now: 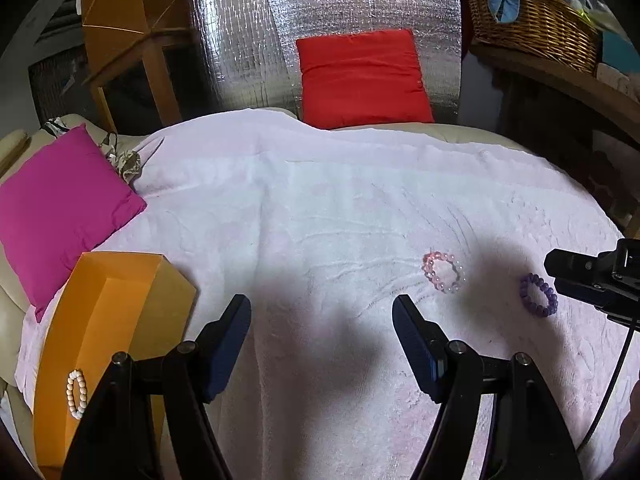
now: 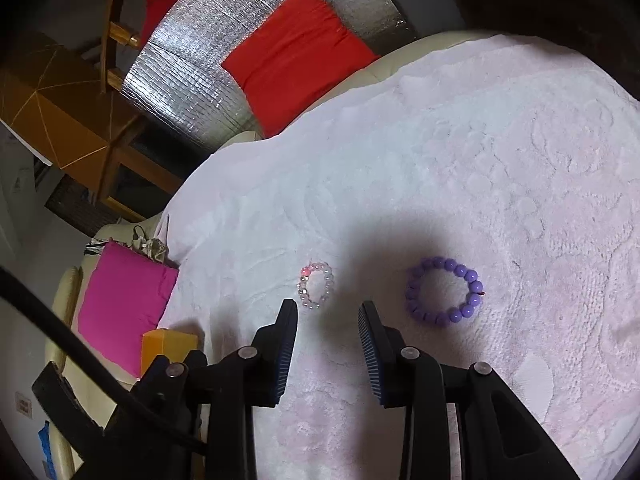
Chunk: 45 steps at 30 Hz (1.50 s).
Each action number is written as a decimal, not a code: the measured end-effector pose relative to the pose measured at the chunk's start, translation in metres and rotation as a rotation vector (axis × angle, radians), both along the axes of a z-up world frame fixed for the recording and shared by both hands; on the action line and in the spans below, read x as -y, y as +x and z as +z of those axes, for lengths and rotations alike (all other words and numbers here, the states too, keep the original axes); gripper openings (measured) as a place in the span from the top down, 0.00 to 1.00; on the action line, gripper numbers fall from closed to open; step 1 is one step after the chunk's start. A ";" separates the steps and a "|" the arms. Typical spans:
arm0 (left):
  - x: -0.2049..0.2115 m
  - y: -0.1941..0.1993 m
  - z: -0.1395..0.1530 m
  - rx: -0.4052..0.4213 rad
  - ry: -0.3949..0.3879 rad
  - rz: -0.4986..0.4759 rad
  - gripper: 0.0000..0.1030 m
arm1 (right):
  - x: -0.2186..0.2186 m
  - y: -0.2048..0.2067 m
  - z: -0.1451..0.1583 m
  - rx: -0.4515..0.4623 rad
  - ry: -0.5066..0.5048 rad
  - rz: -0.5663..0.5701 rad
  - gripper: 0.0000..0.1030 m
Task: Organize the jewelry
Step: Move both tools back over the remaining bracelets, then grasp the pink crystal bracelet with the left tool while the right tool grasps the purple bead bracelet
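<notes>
A pink bead bracelet [image 1: 441,272] and a purple bead bracelet [image 1: 538,295] lie on the pale pink towel [image 1: 320,208]. A white bead bracelet [image 1: 76,393] lies in the orange box [image 1: 100,320] at the left. My left gripper [image 1: 322,308] is open and empty above the towel, between the box and the pink bracelet. My right gripper [image 2: 328,310] is open and empty, just in front of the pink bracelet [image 2: 316,286], with the purple bracelet [image 2: 443,290] to its right. The right gripper also shows at the right edge of the left wrist view [image 1: 592,280].
A magenta cushion [image 1: 60,208] lies at the towel's left edge and a red cushion [image 1: 362,78] at the back against silver foil. A wicker basket [image 1: 532,20] stands on a shelf at the back right. A wooden chair [image 1: 132,48] stands back left.
</notes>
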<state>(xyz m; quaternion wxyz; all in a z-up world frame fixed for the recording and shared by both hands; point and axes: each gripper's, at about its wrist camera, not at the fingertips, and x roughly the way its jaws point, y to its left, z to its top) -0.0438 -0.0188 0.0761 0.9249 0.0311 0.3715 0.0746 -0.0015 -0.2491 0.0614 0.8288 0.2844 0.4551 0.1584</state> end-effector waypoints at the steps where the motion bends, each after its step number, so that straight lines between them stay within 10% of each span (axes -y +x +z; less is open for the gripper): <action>1: 0.000 0.000 0.000 -0.001 0.001 0.000 0.28 | 0.002 0.000 -0.001 -0.003 0.001 -0.002 0.66; 45: 0.013 0.009 -0.033 -0.157 0.003 -0.069 0.28 | 0.061 0.016 -0.039 -0.210 -0.012 -0.175 0.66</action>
